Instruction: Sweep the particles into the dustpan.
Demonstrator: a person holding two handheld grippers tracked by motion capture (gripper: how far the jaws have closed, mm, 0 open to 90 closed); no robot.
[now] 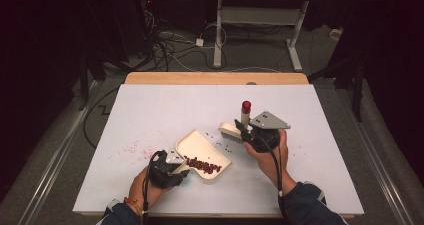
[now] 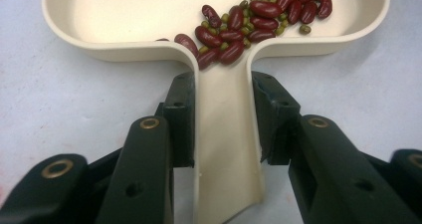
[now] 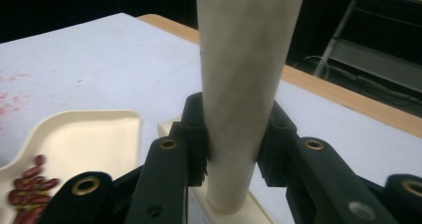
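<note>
Because the left gripper clamps its jaws on the narrow handle of the cream dustpan, the pan lies flat on the white table at lower centre of the high view, its open edge facing the brush just to its right. Red beans mixed with small green ones sit piled near the handle end. Closed on the brush's pale handle, the right gripper holds it upright, bristles down, likely to sweep the scattered dark beans in.
</note>
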